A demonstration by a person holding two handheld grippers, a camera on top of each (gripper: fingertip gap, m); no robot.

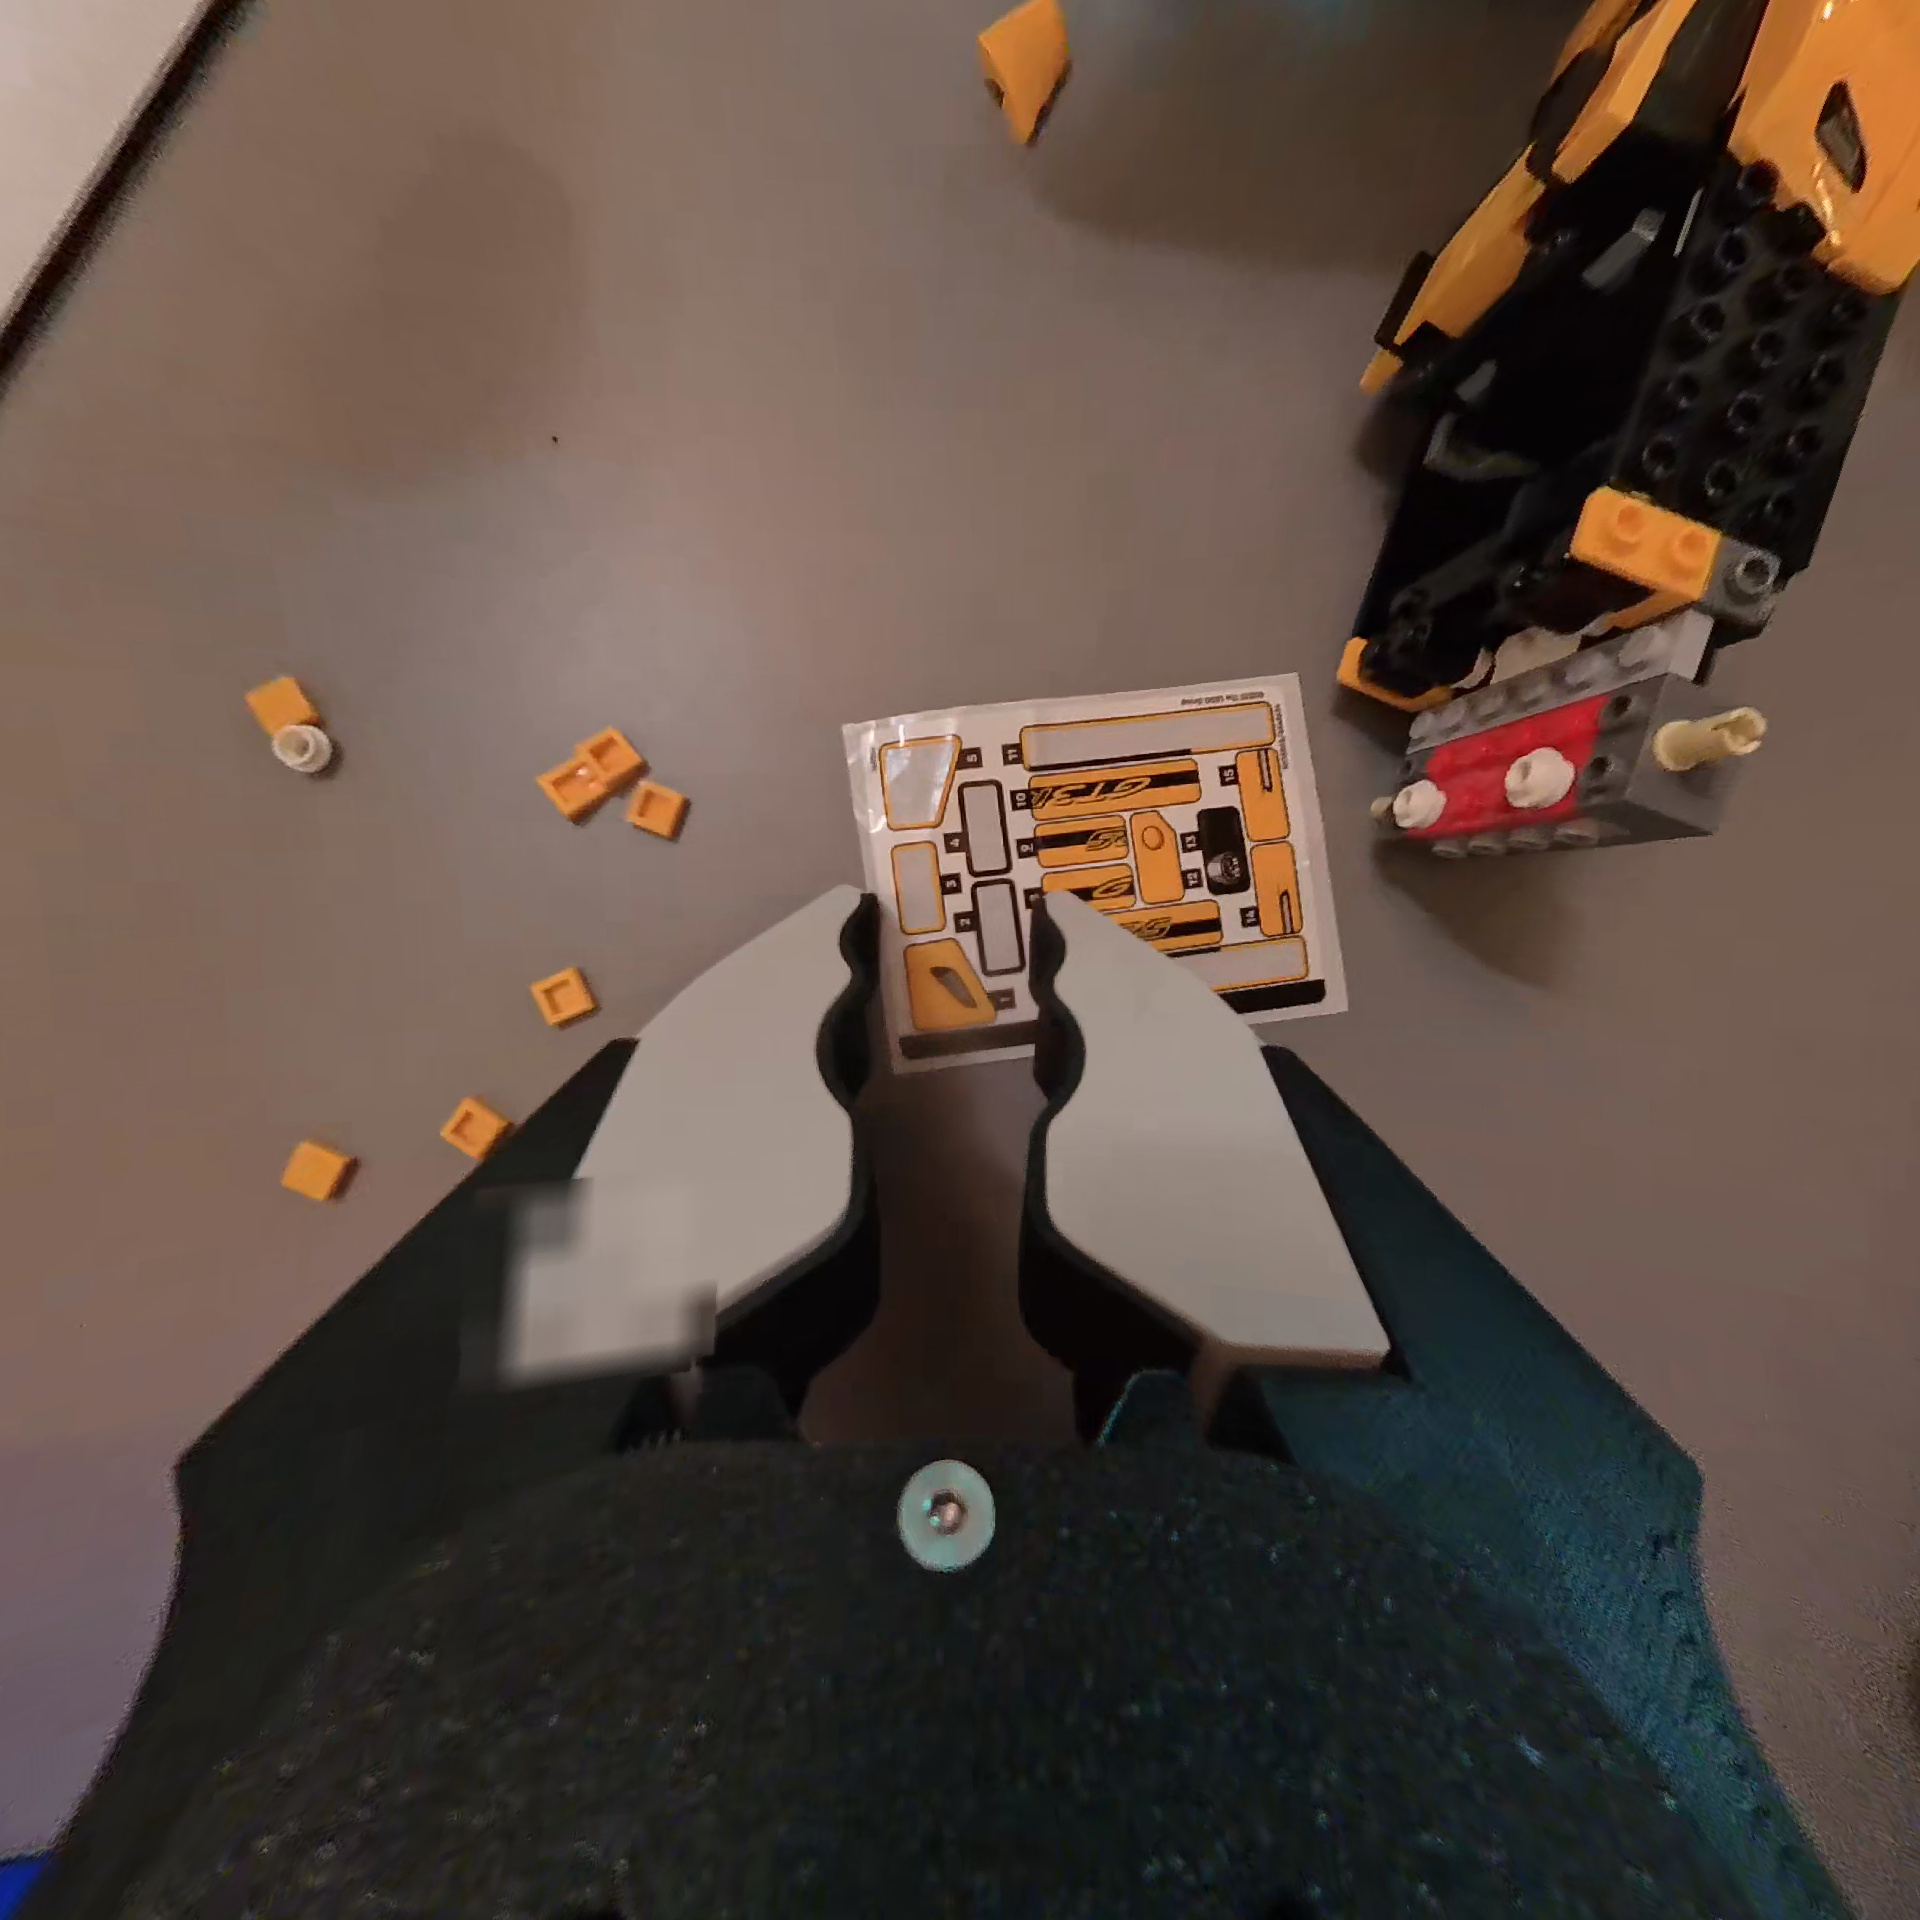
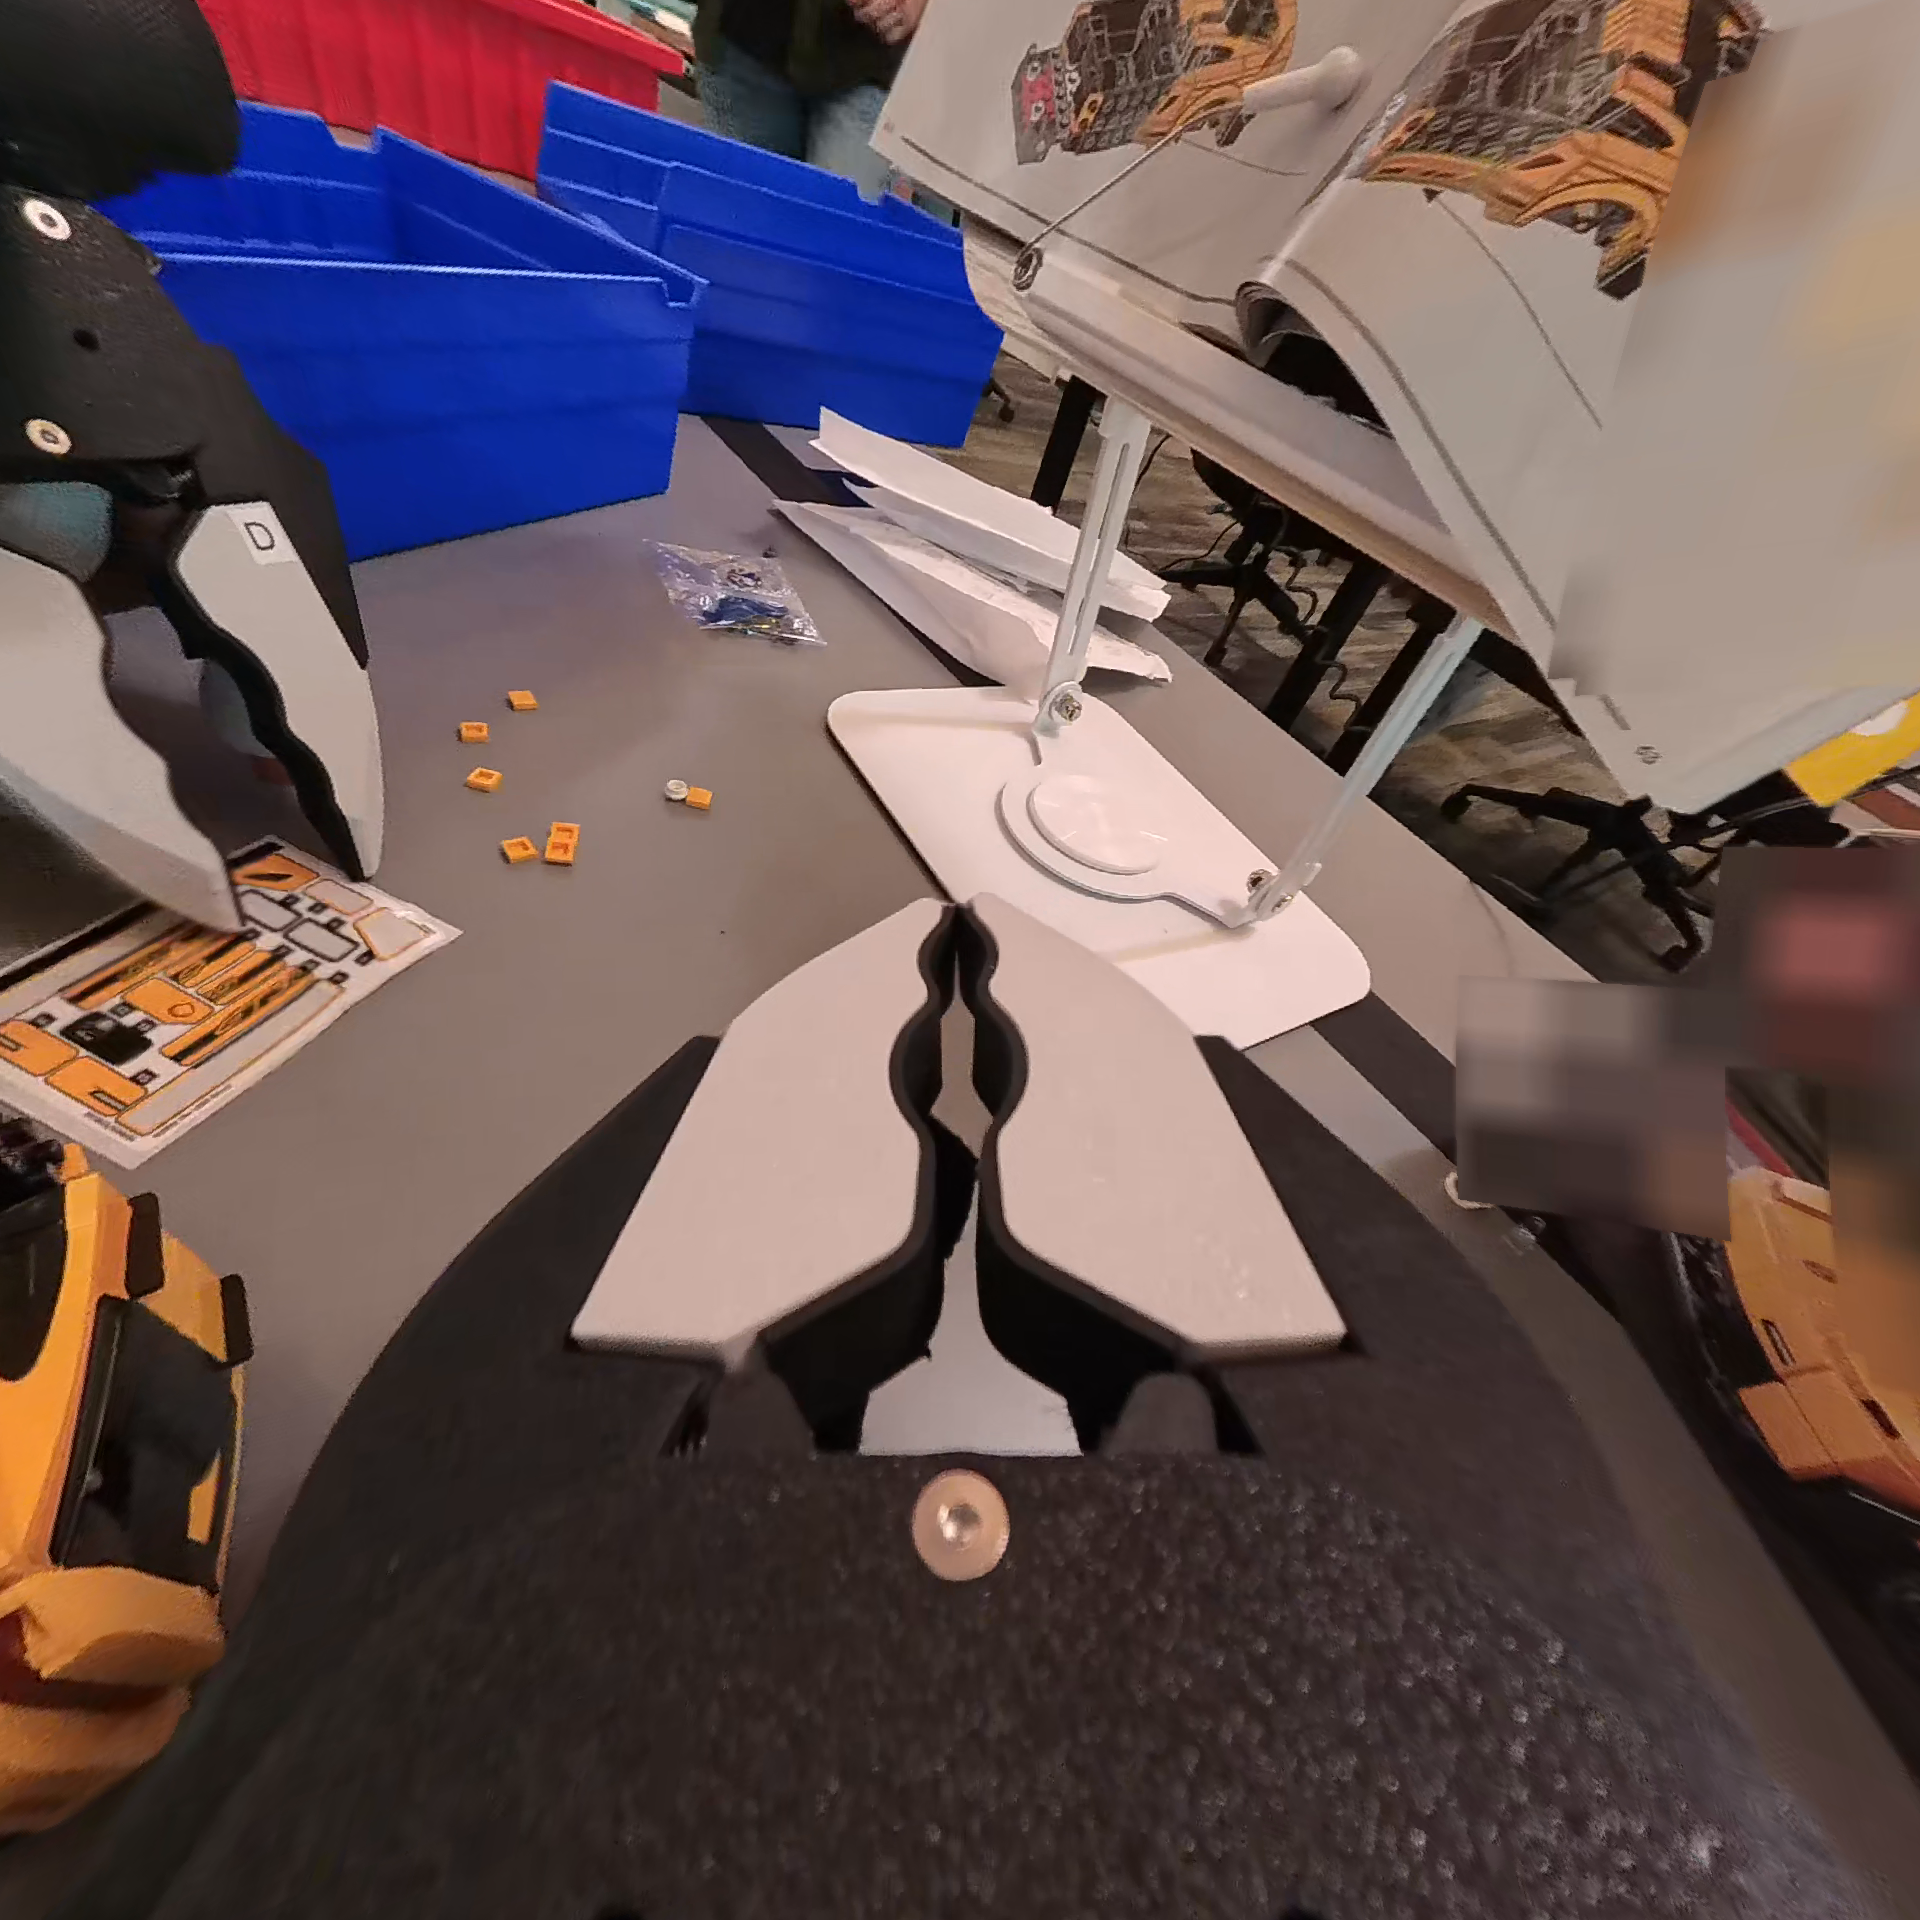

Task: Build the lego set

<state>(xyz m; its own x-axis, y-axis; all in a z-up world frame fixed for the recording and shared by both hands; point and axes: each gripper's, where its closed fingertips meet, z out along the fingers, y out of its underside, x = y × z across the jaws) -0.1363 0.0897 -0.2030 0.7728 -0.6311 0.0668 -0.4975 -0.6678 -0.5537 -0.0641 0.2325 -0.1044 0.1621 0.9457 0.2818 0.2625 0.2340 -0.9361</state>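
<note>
A sticker sheet (image 1: 1143, 790) with orange and black decals lies flat on the grey table. My left gripper (image 1: 951, 909) is open, with its tips down over the sheet's near left part. The right wrist view shows the left gripper (image 2: 294, 894) with both tips at the sheet (image 2: 208, 997), holding nothing. My right gripper (image 2: 956, 912) is shut, with nothing visible between its tips, above bare table near a white stand base (image 2: 1101, 821). An orange and black brick-built car (image 1: 1704, 343) lies to the right of the sheet, with a red and grey block part (image 1: 1527, 769) at its near end.
Several small orange tiles (image 1: 608, 779) lie scattered left of the sheet. Blue bins (image 2: 436, 343) and a red bin (image 2: 436, 62) stand at the back. An open booklet (image 2: 1455, 187) rests on the stand. A plastic bag of parts (image 2: 743, 597) and white papers (image 2: 966, 561) lie beyond. The grippers' ends are close to 20 cm from one another.
</note>
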